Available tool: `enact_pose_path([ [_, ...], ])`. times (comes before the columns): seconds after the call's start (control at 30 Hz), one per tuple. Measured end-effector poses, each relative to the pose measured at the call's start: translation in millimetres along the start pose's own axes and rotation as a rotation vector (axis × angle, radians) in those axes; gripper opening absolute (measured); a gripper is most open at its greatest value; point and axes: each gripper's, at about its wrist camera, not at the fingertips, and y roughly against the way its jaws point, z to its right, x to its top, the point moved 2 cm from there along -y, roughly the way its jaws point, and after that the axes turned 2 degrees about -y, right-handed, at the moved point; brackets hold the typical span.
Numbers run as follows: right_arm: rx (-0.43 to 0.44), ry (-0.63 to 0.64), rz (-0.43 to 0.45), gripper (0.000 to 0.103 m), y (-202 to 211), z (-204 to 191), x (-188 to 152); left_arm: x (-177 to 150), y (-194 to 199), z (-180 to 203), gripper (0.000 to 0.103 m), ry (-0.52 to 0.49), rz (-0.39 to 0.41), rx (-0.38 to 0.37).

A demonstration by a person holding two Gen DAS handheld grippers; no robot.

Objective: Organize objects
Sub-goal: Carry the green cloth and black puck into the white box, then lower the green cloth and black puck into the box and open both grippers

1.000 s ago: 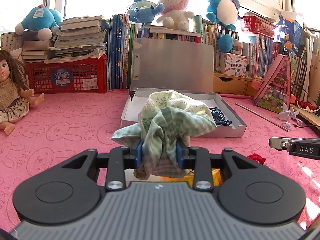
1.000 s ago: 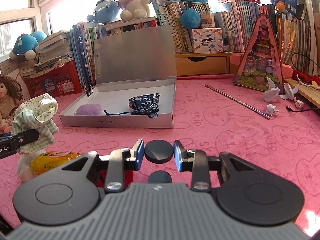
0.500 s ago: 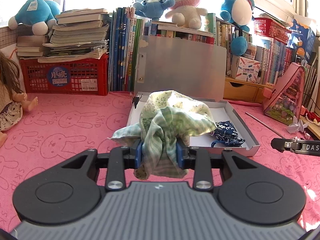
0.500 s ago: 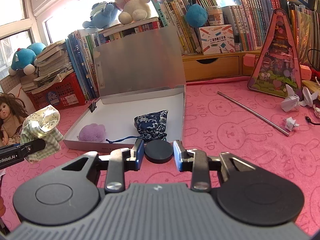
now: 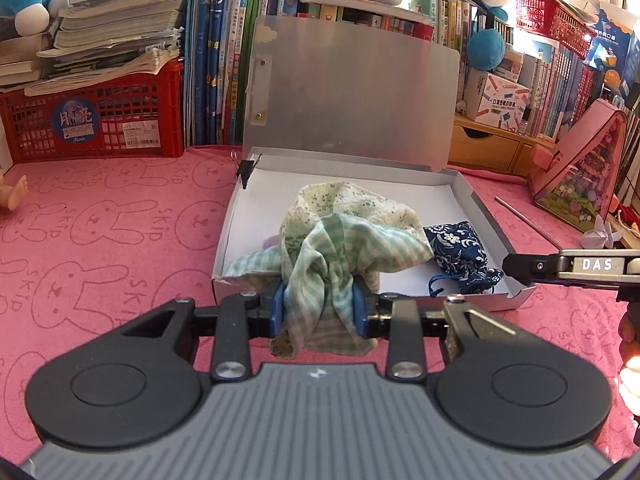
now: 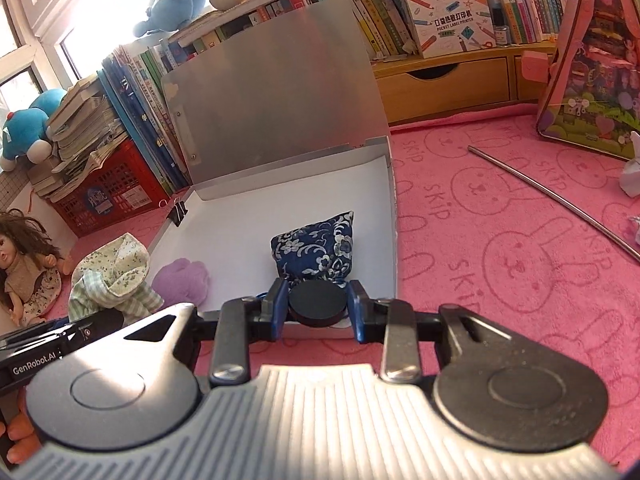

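My left gripper (image 5: 319, 308) is shut on a bunched green-checked and floral cloth (image 5: 344, 232), held just above the front edge of the open grey box (image 5: 484, 204). My right gripper (image 6: 318, 310) is shut on a round black disc (image 6: 317, 302), held at the box's (image 6: 392, 216) front rim. Inside the box lie a blue floral drawstring pouch (image 5: 460, 252), also in the right wrist view (image 6: 316, 248), and a purple fuzzy ball (image 6: 182, 276). The cloth also shows at the left of the right wrist view (image 6: 116, 276). The right gripper's tip shows at the right of the left wrist view (image 5: 568, 266).
The box lid (image 5: 352, 96) stands upright against books. A red crate (image 5: 92, 120) with stacked books is at back left. A doll (image 6: 24, 260) sits at left. A pink triangular case (image 5: 580, 168), a metal rod (image 6: 552, 196) and white paper figures lie at right on the pink mat.
Both grippers moved forward toward the box, each still holding its object. The cloth is now over the box's front edge and the disc at its front rim.
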Motion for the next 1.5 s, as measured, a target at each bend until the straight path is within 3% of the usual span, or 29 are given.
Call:
enact_pose_path([
  [0.37,-0.029,-0.017,-0.086,0.036,-45,1,11,19,-46,-10,0.038,0.015,-0.071,0.002],
  [1.13,-0.118,0.034,-0.074,0.036,-91,-8,46,59,-125,-6,0.038,-0.062,-0.050,0.093],
  [1.5,-0.134,0.025,-0.092,0.036,-100,-4,47,50,-143,-3,0.038,-0.062,-0.090,0.127],
])
